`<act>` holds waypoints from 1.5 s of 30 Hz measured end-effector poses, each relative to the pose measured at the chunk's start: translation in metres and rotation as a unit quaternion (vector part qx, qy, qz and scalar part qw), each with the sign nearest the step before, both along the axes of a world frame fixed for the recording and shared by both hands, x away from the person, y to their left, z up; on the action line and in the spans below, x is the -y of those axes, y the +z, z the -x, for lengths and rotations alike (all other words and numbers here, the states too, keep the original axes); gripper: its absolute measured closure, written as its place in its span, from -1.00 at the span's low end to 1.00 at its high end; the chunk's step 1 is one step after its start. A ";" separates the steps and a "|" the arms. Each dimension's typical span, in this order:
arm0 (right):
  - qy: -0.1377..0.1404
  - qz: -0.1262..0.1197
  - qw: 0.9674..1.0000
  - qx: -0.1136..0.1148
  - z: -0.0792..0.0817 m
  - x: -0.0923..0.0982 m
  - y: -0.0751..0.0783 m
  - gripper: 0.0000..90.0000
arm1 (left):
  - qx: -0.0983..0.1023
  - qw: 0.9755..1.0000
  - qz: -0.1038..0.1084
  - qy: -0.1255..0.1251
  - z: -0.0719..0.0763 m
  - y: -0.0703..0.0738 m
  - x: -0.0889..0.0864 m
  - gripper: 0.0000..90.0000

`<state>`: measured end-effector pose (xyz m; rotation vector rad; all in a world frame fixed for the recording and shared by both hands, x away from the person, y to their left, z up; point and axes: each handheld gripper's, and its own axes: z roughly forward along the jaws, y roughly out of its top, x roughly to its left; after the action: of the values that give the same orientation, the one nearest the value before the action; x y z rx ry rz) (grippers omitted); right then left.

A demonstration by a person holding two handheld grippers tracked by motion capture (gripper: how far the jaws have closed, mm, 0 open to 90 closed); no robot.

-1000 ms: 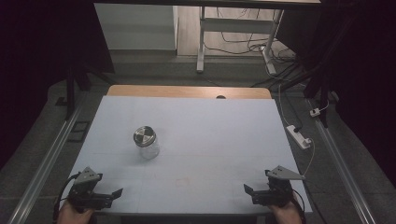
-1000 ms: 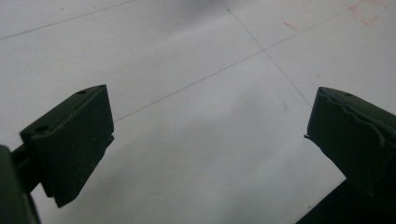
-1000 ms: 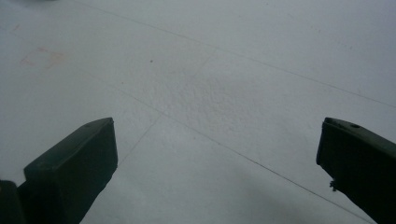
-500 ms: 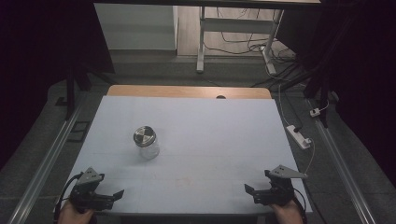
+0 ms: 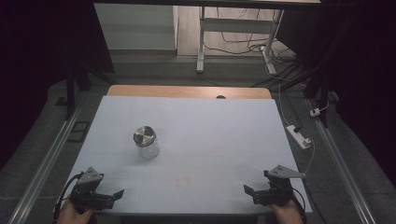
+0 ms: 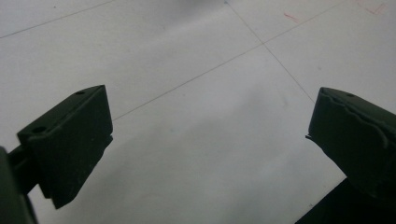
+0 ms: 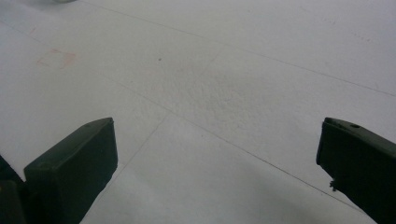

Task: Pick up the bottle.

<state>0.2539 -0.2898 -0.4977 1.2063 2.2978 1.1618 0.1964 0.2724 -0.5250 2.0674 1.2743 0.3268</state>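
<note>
A clear glass jar (image 5: 146, 141) with a metal lid stands upright on the white table top (image 5: 219, 140), left of the middle. My left gripper (image 5: 116, 194) rests at the near left corner, well short of the jar. Its jaws have just been opening, and in the left gripper view they (image 6: 205, 126) stand wide apart over bare table with nothing between them. At the near right corner my right gripper (image 5: 249, 192) is open too, and in the right gripper view (image 7: 215, 154) nothing lies between its jaws. A hand holds each gripper at the bottom edge.
A strip of wood (image 5: 187, 91) runs along the table's far edge. A white power strip (image 5: 299, 136) with its cable lies on the floor off the right side. Metal rails (image 5: 46, 158) flank the table, and a white desk frame (image 5: 201, 42) stands behind.
The left gripper's jaws look slightly wider than before. Both hands and the jar stay where they were.
</note>
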 end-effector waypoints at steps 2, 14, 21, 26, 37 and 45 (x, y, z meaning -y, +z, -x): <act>0.000 0.000 1.000 0.000 0.000 0.000 0.000 -1.00 | 0.005 1.000 0.010 0.003 0.000 0.001 -0.001 -1.00; 0.005 0.002 1.000 -0.003 -0.001 -0.001 0.000 -1.00 | 0.022 0.999 0.037 -0.010 -0.003 0.004 -0.003 -1.00; 0.006 0.004 1.000 -0.004 -0.001 -0.001 -0.001 -1.00 | 0.023 0.999 0.042 -0.014 -0.007 0.006 -0.005 -1.00; 0.006 0.003 1.000 -0.005 -0.001 -0.001 -0.001 -1.00 | 0.029 0.998 0.051 -0.030 -0.012 0.007 -0.005 -1.00; 0.007 0.003 1.000 -0.006 -0.001 -0.001 -0.001 -1.00 | 0.048 0.996 0.058 -0.043 -0.026 0.008 -0.003 -1.00; 0.006 0.003 1.000 -0.008 -0.002 -0.001 -0.001 -1.00 | 0.060 0.996 0.046 -0.057 -0.036 0.005 0.002 -1.00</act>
<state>0.2559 -0.2888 -0.4987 1.2058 2.3212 1.1524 0.2319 0.2702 -0.5195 2.0014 1.0768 0.3288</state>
